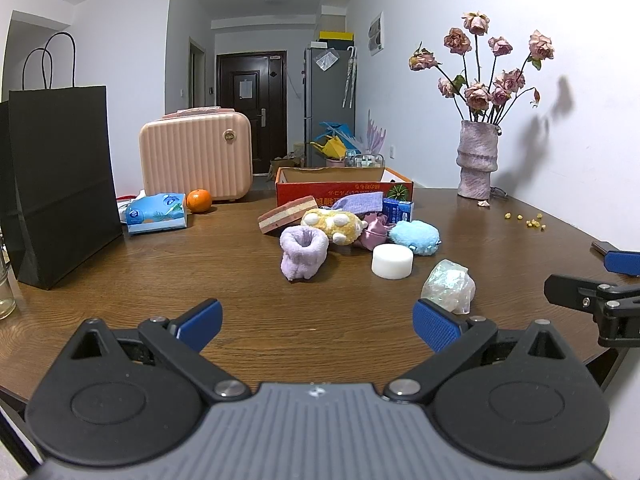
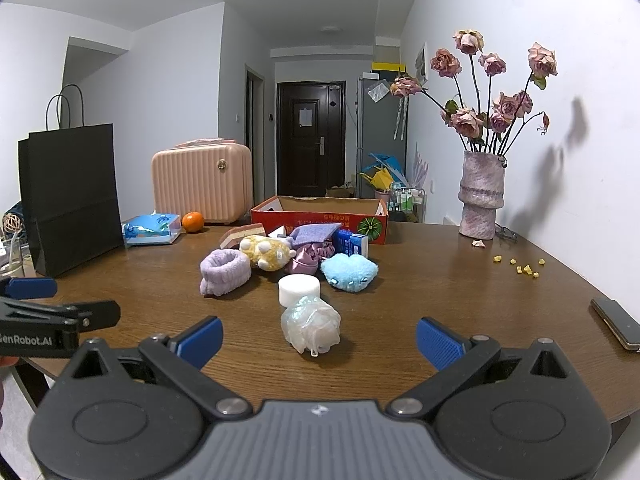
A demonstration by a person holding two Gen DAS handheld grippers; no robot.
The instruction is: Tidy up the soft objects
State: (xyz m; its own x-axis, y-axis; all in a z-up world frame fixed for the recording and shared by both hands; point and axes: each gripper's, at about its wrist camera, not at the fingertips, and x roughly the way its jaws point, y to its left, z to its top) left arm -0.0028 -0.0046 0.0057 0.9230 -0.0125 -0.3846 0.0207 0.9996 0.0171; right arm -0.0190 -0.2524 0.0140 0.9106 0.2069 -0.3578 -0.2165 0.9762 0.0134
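both tools idle above the near edge of the table [image 1: 120, 280], nothing held. left gripper [image 1: 318, 326]: fingers spread wide apart, empty. right gripper [image 2: 318, 338]: fingers likewise wide apart, empty, with the shiny mesh sponge [image 2: 310, 328] straight ahead of it and nearly between the blue pads [image 2: 438, 342]. beyond the sponge, in line: the white puck [image 2: 299, 289], then the heap of soft things, namely the purple wristband [image 2: 224, 272], yellow plush [image 2: 267, 254], satin scrunchie [image 2: 306, 262] and blue plush [image 2: 349, 272]. the cardboard box [image 2: 320, 216] sits behind the heap, open top, looks like the likely bin. from the left tool the wristband is ahead and slightly left of centre, the sponge off to its right front. judgement: step in hand is the first pick, and the sponge is the nearest candidate for the right tool. to do it well: go in level, centre the pads on the sponge's bulk rather than its trailing loop, close gently since it will squash and may slip. lift clear over the puck and heap before moving to the box. keep the left tool on its own side; the two tools sit close together.
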